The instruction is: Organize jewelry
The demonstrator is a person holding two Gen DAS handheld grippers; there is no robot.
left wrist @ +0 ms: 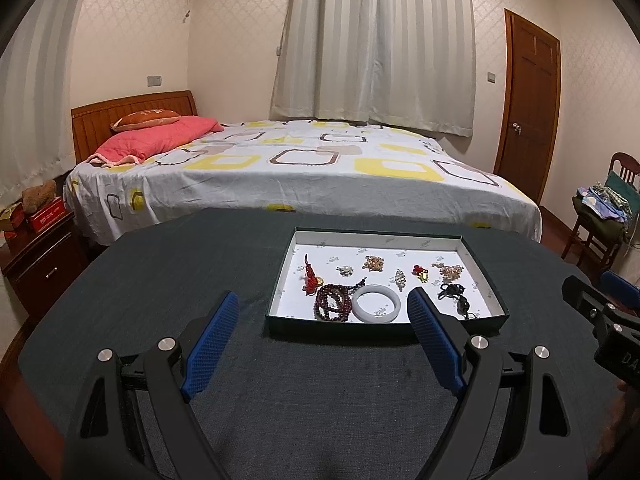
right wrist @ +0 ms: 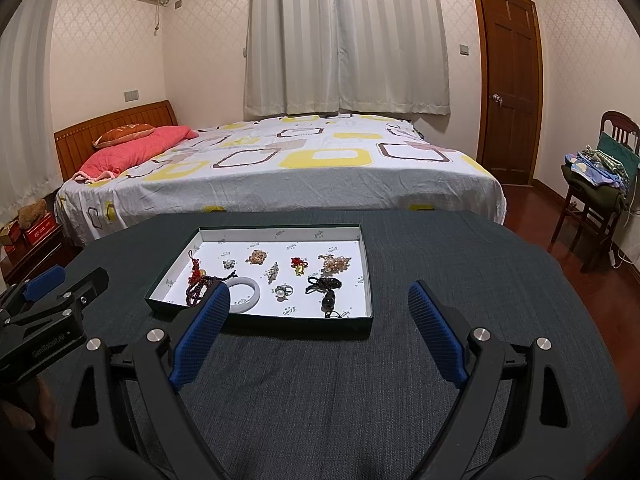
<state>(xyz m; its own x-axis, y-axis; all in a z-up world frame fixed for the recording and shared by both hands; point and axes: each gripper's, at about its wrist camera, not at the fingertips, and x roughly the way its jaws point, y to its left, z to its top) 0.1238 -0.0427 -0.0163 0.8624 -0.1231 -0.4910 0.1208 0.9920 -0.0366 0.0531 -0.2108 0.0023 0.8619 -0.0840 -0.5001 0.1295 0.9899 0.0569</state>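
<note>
the dark grey cloth-covered desk [right wrist: 440,280] carries a shallow green cardboard tray with a white floor [right wrist: 362,272] just ahead of both claws. left claw [left wrist: 322,308] and right claw [right wrist: 320,300] are spread wide, holding nothing. in the tray, nearest the claws, lies a white jade bangle [left wrist: 376,303] touching dark red bead strands [left wrist: 330,304].

Left gripper [left wrist: 322,304] and right gripper [right wrist: 320,294] both hover spread wide.

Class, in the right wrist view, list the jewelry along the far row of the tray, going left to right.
Red knot tassel → small pearl brooch → gold bead cluster → red and gold charm → peach bead bracelet.
</note>
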